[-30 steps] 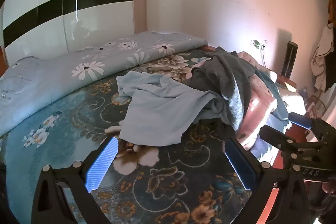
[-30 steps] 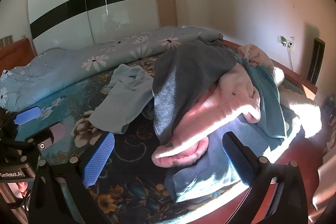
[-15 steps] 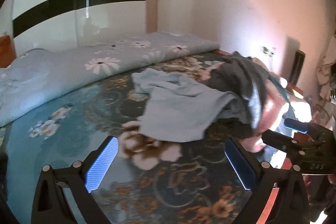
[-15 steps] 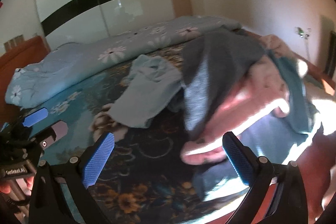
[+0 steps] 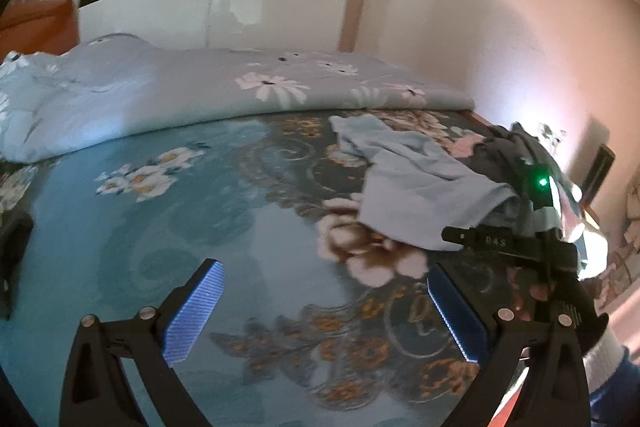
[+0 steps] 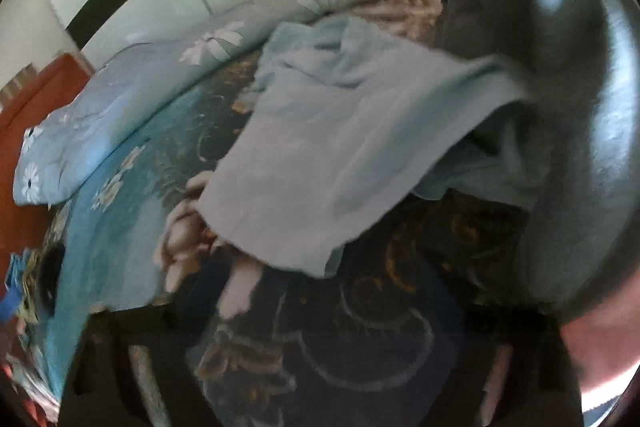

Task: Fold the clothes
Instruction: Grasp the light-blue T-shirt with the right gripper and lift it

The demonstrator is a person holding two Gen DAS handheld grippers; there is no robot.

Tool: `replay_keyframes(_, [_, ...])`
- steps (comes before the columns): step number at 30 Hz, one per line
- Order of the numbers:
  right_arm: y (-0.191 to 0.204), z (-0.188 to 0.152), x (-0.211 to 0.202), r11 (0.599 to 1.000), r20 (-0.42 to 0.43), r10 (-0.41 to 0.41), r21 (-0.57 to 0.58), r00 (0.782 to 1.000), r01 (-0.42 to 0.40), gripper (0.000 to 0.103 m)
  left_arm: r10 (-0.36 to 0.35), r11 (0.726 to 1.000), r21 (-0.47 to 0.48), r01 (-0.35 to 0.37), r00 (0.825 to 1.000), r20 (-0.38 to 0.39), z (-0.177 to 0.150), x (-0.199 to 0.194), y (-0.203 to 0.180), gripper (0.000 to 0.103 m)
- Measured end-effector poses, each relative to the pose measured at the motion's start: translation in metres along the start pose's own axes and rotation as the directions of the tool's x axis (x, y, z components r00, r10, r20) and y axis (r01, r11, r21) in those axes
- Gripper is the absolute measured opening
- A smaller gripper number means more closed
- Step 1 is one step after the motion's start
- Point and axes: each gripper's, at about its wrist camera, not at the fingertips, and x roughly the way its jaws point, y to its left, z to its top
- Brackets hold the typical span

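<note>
In the left wrist view, the folded daisy quilt (image 5: 248, 87) lay across the upper left of the frame, and the floral bedspread (image 5: 168, 227) filled the middle. At the bottom, the left gripper (image 5: 320, 311) hung over bare bedspread with its blue pads wide apart and nothing between them. Right of centre lay the light blue garment (image 5: 416, 187), crumpled and unfolded, its right edge tucked under a dark grey garment (image 5: 504, 155) at the right margin. Below that, at the lower right, the right gripper (image 5: 516, 247) showed from the side, with a hand (image 5: 532, 295) on it; I could not tell from there whether it was open or clamped.

The right wrist view was smeared by motion. The quilt sat in its upper left, the light blue garment (image 6: 332, 147) spread across the centre, and the dark grey garment (image 6: 568, 75) loomed very close along the right side. The gripper's own fingers were lost in shadow at the bottom, so their state stayed unreadable.

The chief risk, as I judged it, was the overlap: pulling the light blue garment while its edge was pinned under the grey one could drag the heap along or topple it toward the bed's right edge. With the right gripper so close to the grey cloth, it could also snag the wrong layer or pinch two garments at once. The blur suggested speed, which would make a misjudged grasp likelier.
</note>
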Motion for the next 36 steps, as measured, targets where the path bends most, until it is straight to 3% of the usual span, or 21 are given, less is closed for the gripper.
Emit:
replay_keyframes(2, [-0.001,0.002,0.009,1.000,-0.007,-0.009,0.029,1.000,0.009,0.057,0.023,0.999,-0.023,-0.023,1.000,0.014,-0.002,-0.003,0.011,0.103])
replay_keyframes(4, [0.003,0.003,0.010,0.999,0.008,-0.020,0.028,1.000,0.020,0.035,0.047,0.998,-0.039,-0.047,0.999,0.023,-0.004,-0.005,0.020,0.103])
replay_keyframes(5, [0.007,0.004,0.008,1.000,0.015,-0.013,0.023,1.000,0.013,0.013,0.059,0.997,-0.050,-0.058,0.998,0.026,-0.005,-0.006,0.026,0.103])
replay_keyframes(6, [0.010,0.005,0.007,1.000,0.019,-0.008,0.020,1.000,0.008,0.005,0.069,0.996,-0.061,-0.067,0.997,0.028,-0.006,-0.008,0.032,0.103])
replay_keyframes(9, [0.027,0.009,-0.005,1.000,0.040,0.013,-0.028,0.999,-0.012,0.004,0.070,0.993,-0.094,-0.067,0.997,0.025,-0.012,-0.014,0.046,0.103])
replay_keyframes(14, [0.086,0.013,-0.042,0.974,0.115,0.080,-0.222,0.990,-0.053,0.003,0.072,0.986,-0.151,-0.068,0.997,0.021,-0.022,-0.025,0.069,0.103])
replay_keyframes(22, [0.183,0.007,-0.083,0.883,0.106,0.275,-0.421,0.956,-0.207,0.002,0.079,0.964,-0.258,-0.063,0.995,0.053,-0.043,-0.060,0.114,0.103])
replay_keyframes(28, [0.261,-0.015,-0.111,0.779,0.047,0.401,-0.543,0.915,-0.313,0.002,0.098,0.948,-0.312,-0.056,0.988,0.121,-0.058,-0.099,0.145,0.103])
replay_keyframes(34, [0.345,-0.053,-0.136,0.610,-0.080,0.535,-0.652,0.841,-0.450,0.002,0.134,0.937,-0.341,-0.070,0.977,0.167,-0.072,-0.135,0.169,0.103])
replay_keyframes(36, [0.361,-0.066,-0.122,0.596,-0.123,0.508,-0.665,0.853,-0.450,0.002,0.148,0.934,-0.349,-0.080,0.974,0.172,-0.077,-0.145,0.177,0.103])
